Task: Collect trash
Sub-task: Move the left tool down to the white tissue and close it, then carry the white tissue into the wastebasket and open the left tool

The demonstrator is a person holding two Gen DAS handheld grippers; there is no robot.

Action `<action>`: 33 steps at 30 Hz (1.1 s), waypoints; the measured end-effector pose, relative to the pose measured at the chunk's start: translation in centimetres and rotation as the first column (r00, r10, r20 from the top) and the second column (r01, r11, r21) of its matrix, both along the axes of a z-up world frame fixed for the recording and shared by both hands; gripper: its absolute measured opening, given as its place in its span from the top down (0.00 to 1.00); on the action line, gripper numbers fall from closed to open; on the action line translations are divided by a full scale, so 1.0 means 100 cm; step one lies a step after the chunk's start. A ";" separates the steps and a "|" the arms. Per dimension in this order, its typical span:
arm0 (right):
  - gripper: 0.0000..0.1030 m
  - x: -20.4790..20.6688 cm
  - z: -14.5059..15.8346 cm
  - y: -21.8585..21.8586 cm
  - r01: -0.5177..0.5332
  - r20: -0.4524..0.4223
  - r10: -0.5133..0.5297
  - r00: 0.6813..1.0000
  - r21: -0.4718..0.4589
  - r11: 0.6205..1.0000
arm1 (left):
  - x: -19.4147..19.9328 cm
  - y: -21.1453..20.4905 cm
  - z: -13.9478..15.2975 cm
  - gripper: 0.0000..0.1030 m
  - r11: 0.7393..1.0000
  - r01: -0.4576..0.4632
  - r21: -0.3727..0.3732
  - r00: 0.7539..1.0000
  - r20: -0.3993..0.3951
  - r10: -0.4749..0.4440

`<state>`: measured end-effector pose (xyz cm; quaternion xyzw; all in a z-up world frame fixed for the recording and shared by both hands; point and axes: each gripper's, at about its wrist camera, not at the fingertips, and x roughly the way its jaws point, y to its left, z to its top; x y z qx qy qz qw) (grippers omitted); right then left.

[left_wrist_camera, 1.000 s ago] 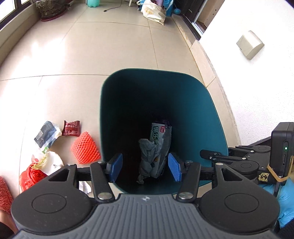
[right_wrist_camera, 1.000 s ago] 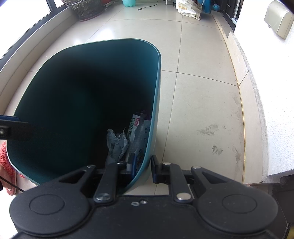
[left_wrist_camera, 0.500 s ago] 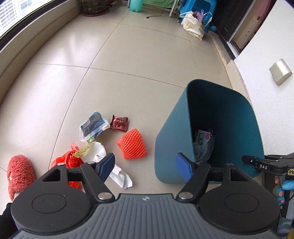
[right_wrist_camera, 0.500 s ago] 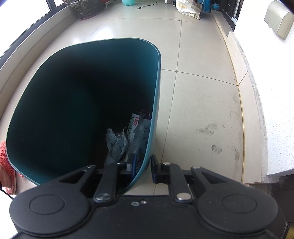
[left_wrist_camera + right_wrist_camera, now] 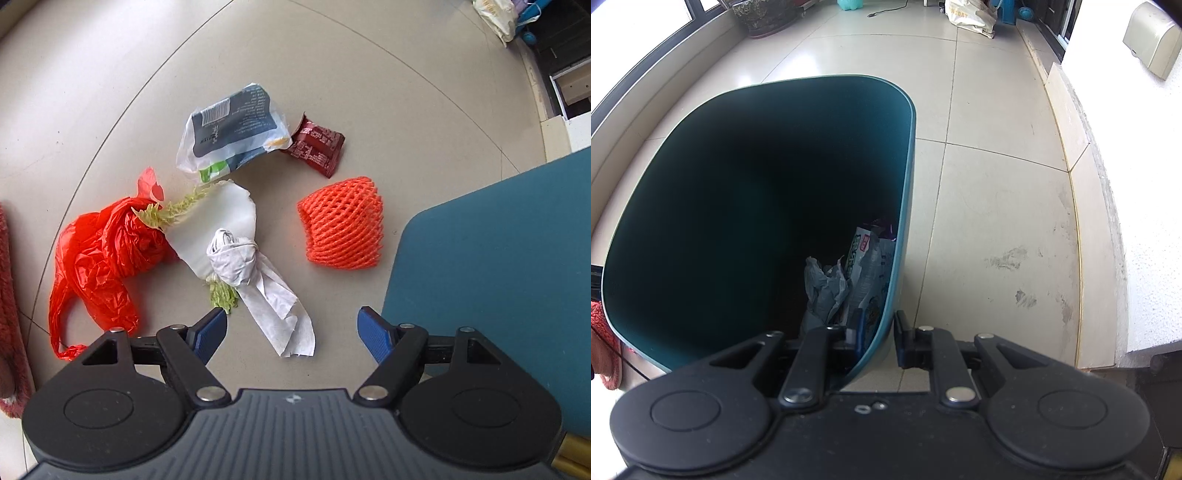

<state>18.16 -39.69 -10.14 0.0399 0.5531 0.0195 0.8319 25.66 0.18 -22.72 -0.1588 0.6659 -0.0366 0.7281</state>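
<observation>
Tissue [image 5: 258,280], twisted, light and soft, lay on the floor [image 5: 369,74] just beyond the released left hand-held gripper [image 5: 291,328], best pinched at its knot, while the right hand-held gripper [image 5: 877,332] clenched the teal bin [image 5: 908,155] rim.

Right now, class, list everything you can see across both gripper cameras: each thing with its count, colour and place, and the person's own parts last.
bin: 1, teal, on the floor, its rim between the right gripper's fingers
wrappers in bin: a few, grey and printed white, at the bottom
net sleeve: 1, orange foam, on the floor beside the bin
plastic bag: 1, red, left of the pile
tissue: 1, white, twisted, just ahead of the left gripper
blue-white packet: 1, far side of the pile
sachet: 1, dark red, touching the packet
white sheet with green scraps: 1, under the tissue
left gripper: open, blue pads, above the pile
right gripper: shut on the bin rim
</observation>
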 end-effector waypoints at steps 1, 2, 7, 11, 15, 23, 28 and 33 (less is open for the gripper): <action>0.85 0.000 0.000 0.000 0.001 0.001 -0.001 1.000 0.002 1.000 | 0.003 0.001 -0.008 0.25 1.000 -0.011 0.001 1.000 -0.008 0.011; 0.85 0.000 0.000 0.000 0.002 0.001 -0.002 1.000 0.004 1.000 | 0.006 0.002 -0.015 0.25 1.000 -0.017 0.009 1.000 -0.013 0.017; 0.85 -0.002 0.000 -0.002 0.006 0.006 -0.006 1.000 0.014 1.000 | 0.022 0.005 -0.048 0.25 0.997 -0.043 0.069 0.998 -0.048 0.047; 0.84 -0.003 0.000 -0.007 0.011 0.007 -0.011 1.000 0.037 0.999 | 0.030 0.002 -0.062 0.25 0.996 -0.025 0.089 0.998 -0.051 0.029; 0.84 -0.002 -0.001 -0.006 0.011 0.008 -0.011 1.000 0.034 0.999 | 0.037 -0.001 -0.070 0.26 0.992 -0.020 0.125 0.998 -0.049 0.027; 0.84 -0.003 -0.001 -0.004 0.012 0.012 -0.013 1.000 0.033 0.999 | 0.043 -0.004 -0.086 0.65 0.979 -0.001 0.205 0.995 -0.096 0.021; 0.84 -0.003 0.000 -0.003 0.013 0.011 -0.013 1.000 0.030 0.999 | 0.036 -0.005 -0.073 0.70 0.980 -0.005 0.201 0.997 -0.069 0.019; 0.85 -0.003 0.000 -0.001 0.016 0.011 -0.016 1.000 0.024 1.000 | 0.022 -0.007 -0.041 0.71 0.979 -0.005 0.204 1.000 -0.021 0.010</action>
